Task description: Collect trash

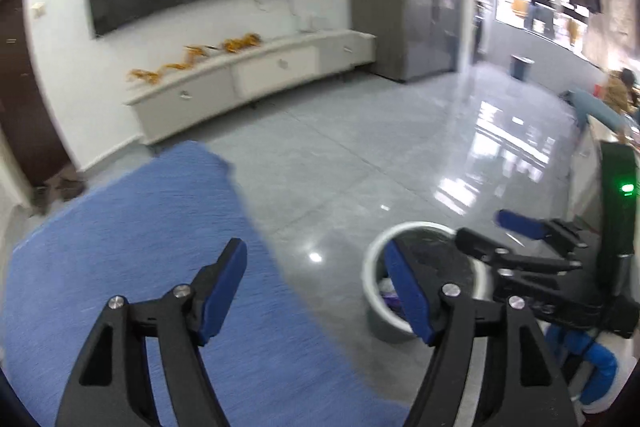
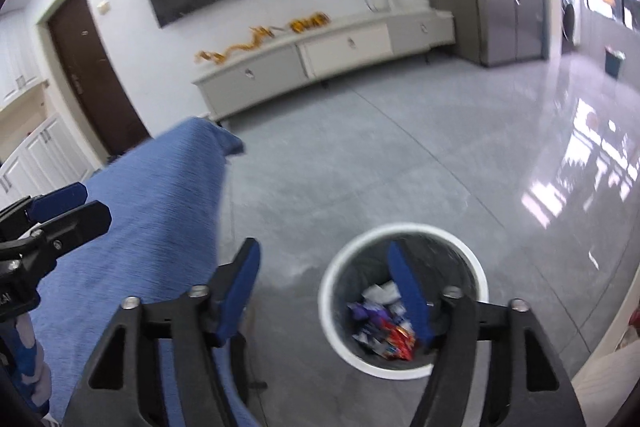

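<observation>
Jaws of the left gripper [image 1: 316,273] stand wide apart with nothing between them, seen through the left wrist camera. Under its left finger lies a blue cloth-covered surface [image 1: 120,247]. Behind its right finger sits a white-rimmed trash bin [image 1: 374,301] with a dark liner, on the grey tiled floor [image 1: 360,155]. Just right of that finger the right gripper [image 1: 484,229] reaches over the bin's rim.

From the right wrist camera, the right gripper [image 2: 324,261] is likewise spread wide and holds nothing. The trash bin [image 2: 332,279] stands below its right finger, and crumpled wrappers [image 2: 380,331] in white, purple and red lie at the bottom. The blue cloth-covered surface [image 2: 152,211] runs left of the jaws, with the left gripper [image 2: 76,207] above it at the far left.
</observation>
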`<state>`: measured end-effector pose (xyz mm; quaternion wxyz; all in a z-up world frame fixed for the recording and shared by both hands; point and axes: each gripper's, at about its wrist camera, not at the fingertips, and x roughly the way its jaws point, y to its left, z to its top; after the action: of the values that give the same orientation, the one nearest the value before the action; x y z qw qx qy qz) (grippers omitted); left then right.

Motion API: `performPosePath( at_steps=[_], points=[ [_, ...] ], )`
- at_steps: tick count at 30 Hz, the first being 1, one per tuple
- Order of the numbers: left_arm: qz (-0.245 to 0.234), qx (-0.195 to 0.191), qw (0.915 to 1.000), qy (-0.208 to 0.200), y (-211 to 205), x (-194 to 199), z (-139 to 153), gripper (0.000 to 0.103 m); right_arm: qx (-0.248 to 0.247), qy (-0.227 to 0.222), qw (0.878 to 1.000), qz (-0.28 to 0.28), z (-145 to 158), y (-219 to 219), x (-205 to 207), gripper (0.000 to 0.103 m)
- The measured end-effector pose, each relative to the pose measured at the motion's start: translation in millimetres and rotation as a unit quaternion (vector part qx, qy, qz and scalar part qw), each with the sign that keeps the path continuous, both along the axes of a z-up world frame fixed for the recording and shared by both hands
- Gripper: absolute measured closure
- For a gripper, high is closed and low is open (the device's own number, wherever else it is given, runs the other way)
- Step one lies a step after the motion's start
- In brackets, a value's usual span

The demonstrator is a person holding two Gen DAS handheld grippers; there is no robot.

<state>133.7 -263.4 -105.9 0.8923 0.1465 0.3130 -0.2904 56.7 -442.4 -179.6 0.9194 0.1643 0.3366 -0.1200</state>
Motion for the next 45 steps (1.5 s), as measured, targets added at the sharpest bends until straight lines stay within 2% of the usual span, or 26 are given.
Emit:
performPosePath(
  at_steps=[7,9,11,18,30,40,45],
  points=[
    [0.082,-0.015,0.9945,-0.063,89,-17,31,0.031,-0.048,-0.045,0.997,0.038,46,66,-1,0.015],
    [0.106,-0.022,0.9911,-0.077,116,-23,37,0.017,-0.055,-0.053,0.996,0.047,56,79,-3,0.011],
    [0.133,-0.033,0.9864,-0.091,141,-30,41,0.01,-0.067,-0.065,0.994,0.054,67,95,-7,0.009],
    [0.181,-0.065,0.9749,-0.113,201,-48,52,0.0,-0.095,-0.092,0.989,0.071,94,136,-18,0.006],
    [0.214,-0.095,0.958,-0.165,234,-76,74,0.0,-0.138,-0.139,0.978,0.071,128,173,-46,0.004],
    [0.225,-0.096,0.953,-0.178,233,-77,76,0.0,-0.156,-0.149,0.974,0.066,136,180,-51,0.003],
    [0.225,-0.093,0.9534,-0.178,231,-77,73,0.0,-0.164,-0.144,0.974,0.056,133,183,-49,0.003]
  ],
)
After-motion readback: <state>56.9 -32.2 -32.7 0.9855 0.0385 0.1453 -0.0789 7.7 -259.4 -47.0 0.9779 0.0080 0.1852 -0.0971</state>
